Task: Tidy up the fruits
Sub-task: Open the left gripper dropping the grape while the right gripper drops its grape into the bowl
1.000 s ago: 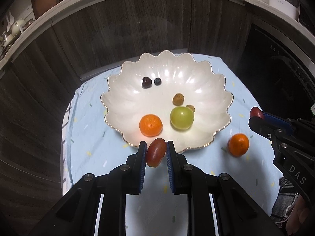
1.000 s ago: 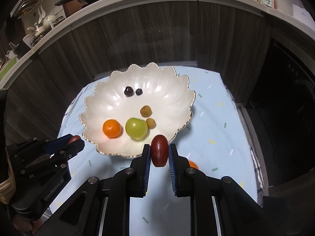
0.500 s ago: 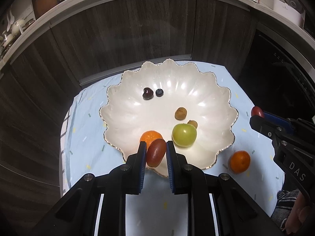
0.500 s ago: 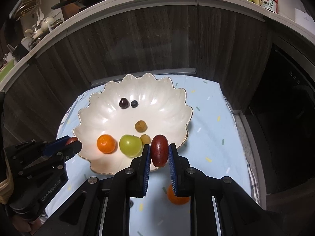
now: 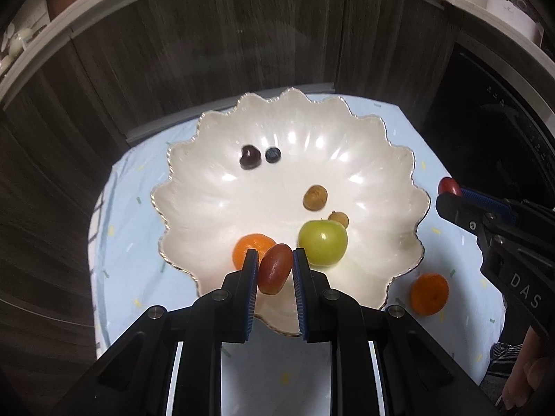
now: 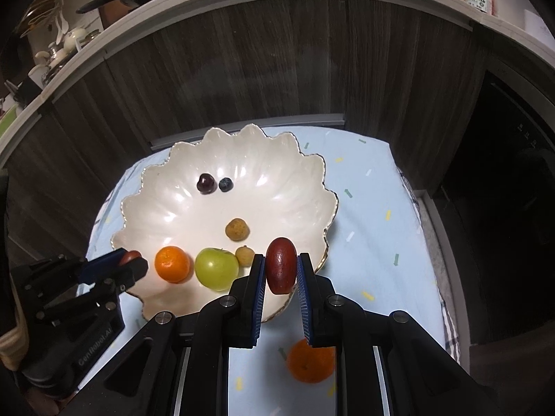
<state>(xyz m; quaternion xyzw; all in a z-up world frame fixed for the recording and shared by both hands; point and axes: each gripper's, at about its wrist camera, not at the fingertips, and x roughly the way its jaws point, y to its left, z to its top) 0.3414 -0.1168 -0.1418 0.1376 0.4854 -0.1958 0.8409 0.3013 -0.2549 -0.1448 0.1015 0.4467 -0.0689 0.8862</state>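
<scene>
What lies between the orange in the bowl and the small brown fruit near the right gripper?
The green apple lies between the orange and the small brown fruit, touching the latter; the right wrist view shows it.

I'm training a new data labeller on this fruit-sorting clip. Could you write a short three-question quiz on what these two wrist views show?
1. True or false: the left gripper holds a red oblong fruit.
2. How many oranges lie outside the scalloped white bowl?
3. Which lies nearest the green apple in the bowl? A) blueberry B) cherry C) orange

Key: 1. True; the right gripper holds a dark red one too. 2. One, on the blue cloth. 3. C.
</scene>
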